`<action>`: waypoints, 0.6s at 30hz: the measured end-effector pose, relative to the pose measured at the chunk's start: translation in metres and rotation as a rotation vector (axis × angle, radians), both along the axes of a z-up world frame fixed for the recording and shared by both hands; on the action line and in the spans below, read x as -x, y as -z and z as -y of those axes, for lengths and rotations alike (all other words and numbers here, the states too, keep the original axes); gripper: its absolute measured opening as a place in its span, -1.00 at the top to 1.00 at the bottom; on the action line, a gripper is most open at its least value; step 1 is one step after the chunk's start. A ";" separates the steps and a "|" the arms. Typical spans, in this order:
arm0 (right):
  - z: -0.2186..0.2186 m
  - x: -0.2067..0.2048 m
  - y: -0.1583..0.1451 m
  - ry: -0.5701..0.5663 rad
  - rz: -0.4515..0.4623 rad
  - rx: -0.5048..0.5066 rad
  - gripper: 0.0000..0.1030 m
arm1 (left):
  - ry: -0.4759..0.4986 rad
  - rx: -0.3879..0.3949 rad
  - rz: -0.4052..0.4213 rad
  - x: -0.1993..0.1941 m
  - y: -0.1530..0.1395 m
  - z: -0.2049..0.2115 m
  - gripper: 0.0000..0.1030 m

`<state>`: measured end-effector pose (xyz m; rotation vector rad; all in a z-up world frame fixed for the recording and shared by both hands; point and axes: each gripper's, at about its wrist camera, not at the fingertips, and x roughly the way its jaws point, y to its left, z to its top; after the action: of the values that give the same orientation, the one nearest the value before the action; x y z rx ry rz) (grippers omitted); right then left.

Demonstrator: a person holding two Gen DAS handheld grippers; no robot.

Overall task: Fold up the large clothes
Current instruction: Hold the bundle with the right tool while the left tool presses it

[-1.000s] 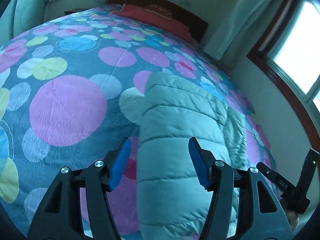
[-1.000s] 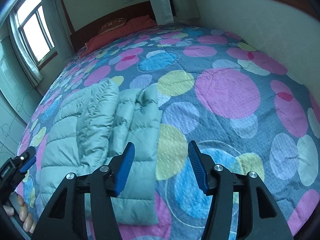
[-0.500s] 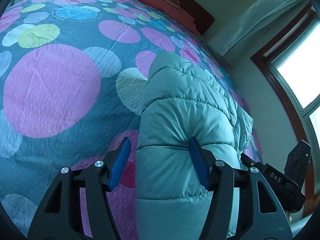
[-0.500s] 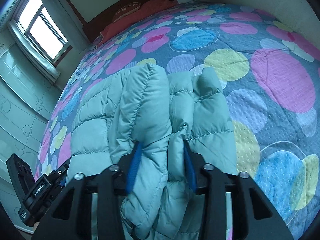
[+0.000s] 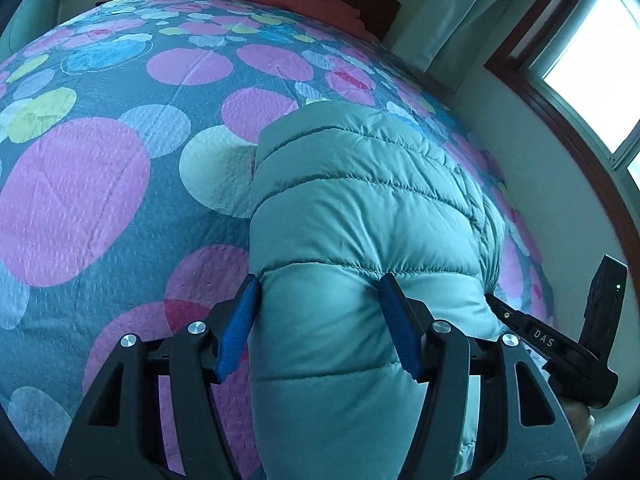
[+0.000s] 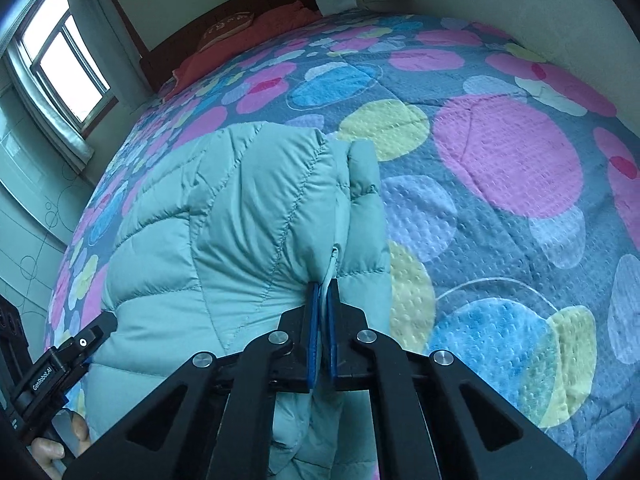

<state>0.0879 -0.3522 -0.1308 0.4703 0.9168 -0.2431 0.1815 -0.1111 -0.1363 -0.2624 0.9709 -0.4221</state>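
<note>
Already the right tool (image 6: 323,292) pinches only a thin seam of the puffy teal quilted jacket (image 5: 360,240) lying on the bed ahead, while the left tool (image 5: 320,320) straddles it wide, so lifting could slip the slick fabric free.

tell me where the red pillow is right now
The red pillow lies at the far end of the bed against the dark wooden headboard, upper left in the right wrist view, beyond the teal puffer jacket.
</note>
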 end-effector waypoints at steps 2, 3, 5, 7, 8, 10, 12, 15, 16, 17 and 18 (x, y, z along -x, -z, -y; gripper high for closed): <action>0.007 0.001 0.016 0.014 -0.032 -0.019 0.97 | 0.023 -0.044 -0.004 -0.002 0.004 0.010 -0.20; 0.011 0.002 0.023 0.018 -0.039 -0.040 0.97 | 0.034 -0.064 -0.006 -0.003 0.007 0.015 -0.20; 0.017 0.006 0.031 0.027 -0.027 -0.078 0.98 | 0.046 -0.084 -0.005 -0.002 0.011 0.020 -0.20; 0.015 0.007 0.027 0.019 -0.015 -0.054 0.97 | 0.042 -0.095 0.003 -0.001 0.011 0.023 -0.20; 0.016 0.008 0.024 0.020 -0.011 -0.055 0.97 | 0.042 -0.093 0.005 -0.001 0.010 0.022 -0.20; 0.019 0.013 0.017 0.033 0.003 -0.090 0.95 | 0.044 -0.063 0.002 0.000 0.009 0.016 -0.20; 0.021 0.022 0.006 0.043 0.033 -0.109 0.93 | 0.020 -0.016 -0.010 0.002 0.007 0.003 -0.19; 0.016 0.033 -0.015 0.043 0.076 -0.093 0.92 | -0.028 0.037 -0.005 0.007 0.001 -0.016 -0.19; 0.012 0.038 -0.022 0.042 0.093 -0.090 0.92 | -0.046 0.047 0.000 0.010 -0.001 -0.022 -0.19; 0.008 0.042 -0.029 0.039 0.110 -0.086 0.91 | -0.063 0.061 0.002 0.014 -0.002 -0.027 -0.19; 0.003 0.046 -0.035 0.030 0.122 -0.082 0.92 | -0.079 0.083 -0.002 0.017 -0.003 -0.034 -0.19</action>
<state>0.0418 -0.3552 -0.0960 0.5690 0.8027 -0.2027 0.1643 -0.0773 -0.1333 -0.3754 0.9429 -0.3906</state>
